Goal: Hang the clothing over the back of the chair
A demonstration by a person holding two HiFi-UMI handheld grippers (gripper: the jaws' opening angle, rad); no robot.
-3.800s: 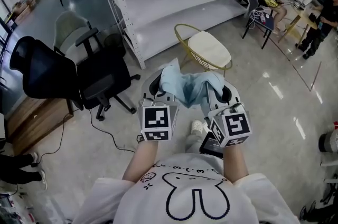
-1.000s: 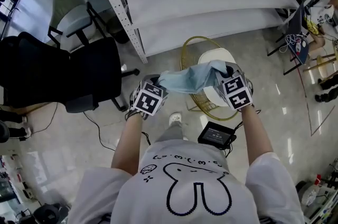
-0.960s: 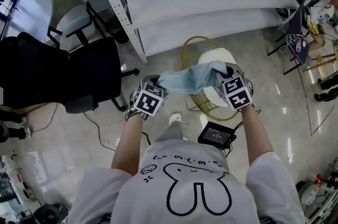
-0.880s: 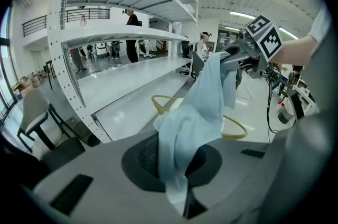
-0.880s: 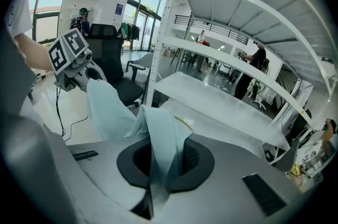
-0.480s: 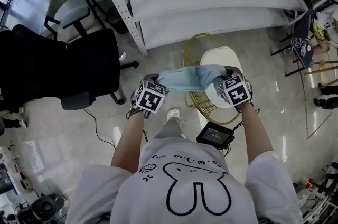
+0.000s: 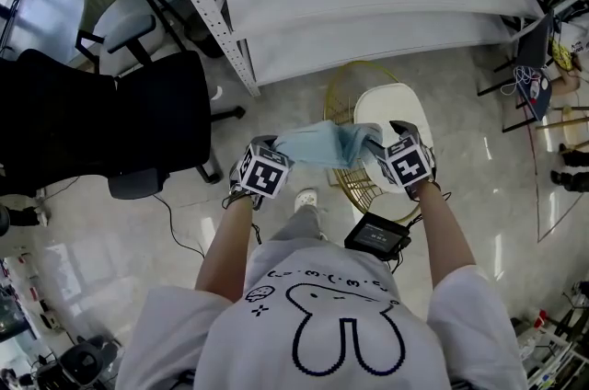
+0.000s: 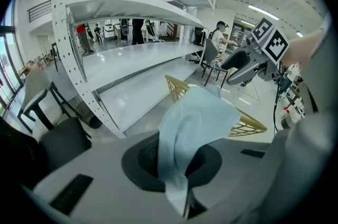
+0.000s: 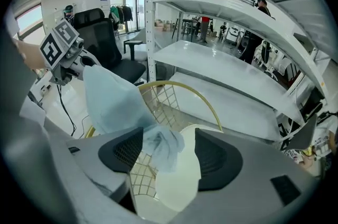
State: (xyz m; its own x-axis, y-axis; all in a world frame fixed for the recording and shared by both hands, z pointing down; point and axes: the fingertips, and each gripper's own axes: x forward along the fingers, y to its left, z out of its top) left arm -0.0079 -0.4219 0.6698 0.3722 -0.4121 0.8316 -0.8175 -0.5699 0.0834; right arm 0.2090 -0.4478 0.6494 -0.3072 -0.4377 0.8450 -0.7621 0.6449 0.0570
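The pale blue clothing (image 7: 317, 143) hung stretched between the two grippers, just above the gold wire chair (image 7: 400, 108), by its lattice back. The left gripper (image 8: 177, 165) was clenched on one end of the cloth, off the chair's side. The right gripper (image 9: 169, 151) was opening (jaws already wide), with the other end bunched loosely between its pads above the chair's cream seat.

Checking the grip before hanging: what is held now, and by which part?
The left gripper is shut on one end of the light blue garment. On the right gripper the fingers are opening, the garment's other end loose between them.
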